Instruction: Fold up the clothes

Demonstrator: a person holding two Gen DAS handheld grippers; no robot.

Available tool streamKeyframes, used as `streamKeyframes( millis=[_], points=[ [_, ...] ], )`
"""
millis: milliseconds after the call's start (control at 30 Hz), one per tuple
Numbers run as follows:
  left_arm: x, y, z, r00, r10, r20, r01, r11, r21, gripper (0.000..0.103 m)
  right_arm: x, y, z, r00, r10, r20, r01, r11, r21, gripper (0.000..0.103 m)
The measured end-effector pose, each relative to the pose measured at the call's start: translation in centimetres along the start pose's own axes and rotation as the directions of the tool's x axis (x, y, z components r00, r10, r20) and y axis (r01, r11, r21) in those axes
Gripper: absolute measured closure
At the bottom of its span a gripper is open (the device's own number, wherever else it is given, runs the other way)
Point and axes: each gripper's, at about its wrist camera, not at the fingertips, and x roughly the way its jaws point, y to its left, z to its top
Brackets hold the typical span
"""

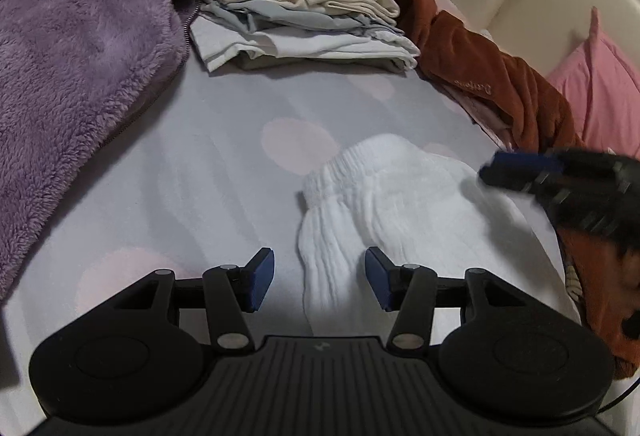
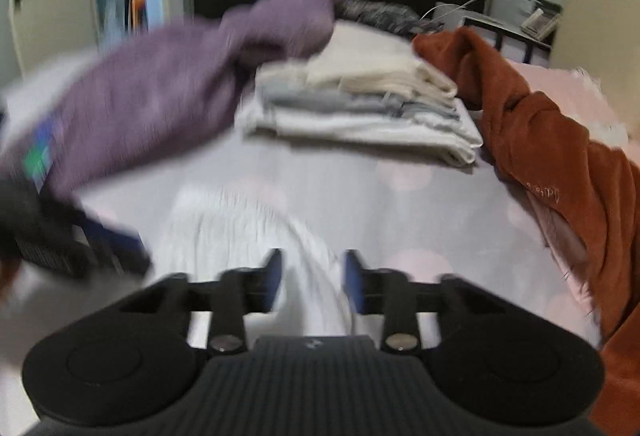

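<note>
While both tools hover low over the bed, neither grips anything: the left gripper (image 1: 320, 278) has its blue pads spread wide with a fold of the white garment (image 1: 384, 204) lying between them untouched, and the right gripper (image 2: 312, 282) is likewise released, its pads apart over the same cloth (image 2: 256, 220). Right wrist view is motion-blurred, so detail there is poor.

Judged step: approach before first grasp on the white garment. Next move calls for each gripper to settle on an edge, likely near the gathered elastic band (image 1: 340, 168), and close on a single layer only.

Materials: white garment is crinkled, ribbed-looking, soft, bunched in a low mound on the pale dotted bedsheet (image 1: 224, 140). Further out, a stack of folded clothes (image 1: 304, 32), cream, grey and white, flat-edged. Purple fleece jacket (image 1: 80, 56), thick pile, zipper visible, lies left. Rust-brown fleece (image 1: 480, 52) lies crumpled right, beside a pink pillow (image 1: 600, 96).
</note>
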Motion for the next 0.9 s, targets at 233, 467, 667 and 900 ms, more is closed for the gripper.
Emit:
streamKeyframes(
  millis=[233,467,667,900],
  points=[
    [2.0,-0.2,0.6,0.998,0.012,-0.062,-0.014,1.000,-0.027,0.055,5.0,-1.8,0.0,0.971,0.125,-0.202,-0.101,0.987,0.123,0.078],
    [2.0,0.0,0.9,0.997,-0.009,-0.072,0.007,1.000,-0.025,0.055,3.4,-7.1,0.6,0.982,0.169,-0.083,-0.122,0.909,0.398,0.053],
    [2.3,1.2,1.2,0.988,-0.121,-0.099,0.110,0.988,-0.106,0.055,4.4,-9.9,-0.3,0.913,0.358,-0.194,-0.213,0.827,0.521,0.032],
    [3.6,2.4,2.0,0.973,-0.194,-0.125,0.169,0.968,-0.185,0.055,6.8,-9.1,-0.8,0.867,0.414,-0.278,-0.236,0.831,0.503,0.031]
  ],
)
